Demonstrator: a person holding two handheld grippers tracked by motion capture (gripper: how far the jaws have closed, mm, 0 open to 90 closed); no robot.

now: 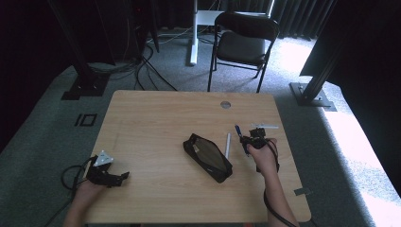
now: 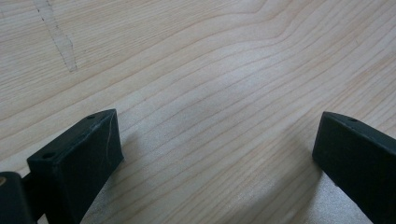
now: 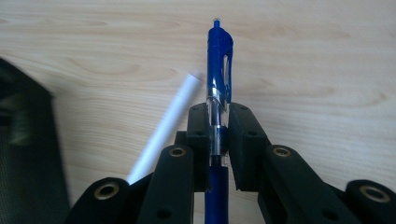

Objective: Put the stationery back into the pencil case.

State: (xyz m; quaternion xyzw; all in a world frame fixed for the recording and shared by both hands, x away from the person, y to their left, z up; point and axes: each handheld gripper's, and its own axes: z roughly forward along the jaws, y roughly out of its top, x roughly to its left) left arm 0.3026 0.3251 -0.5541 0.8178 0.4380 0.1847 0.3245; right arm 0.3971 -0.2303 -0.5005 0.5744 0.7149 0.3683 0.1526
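Note:
A blue pen (image 3: 219, 70) is clamped between the jaws of my right gripper (image 3: 218, 114), its clip end pointing away over the wood. In the high view that gripper (image 1: 249, 138) sits right of centre with the blue pen (image 1: 239, 131) sticking out toward the far side. A white pen (image 1: 227, 144) lies on the table just left of it, and the white pen (image 3: 166, 126) also passes beside the left jaw. A black mesh pencil case (image 1: 208, 157) lies at the table's middle. My left gripper (image 1: 117, 178) rests near the front left edge, its jaws wide apart over bare wood (image 2: 215, 140).
A wooden table (image 1: 156, 118) has a small round grommet (image 1: 225, 104) near its far edge. A small white strip (image 1: 265, 126) lies beyond the right gripper. A black folding chair (image 1: 241, 45) stands behind the table, with cables on the carpet.

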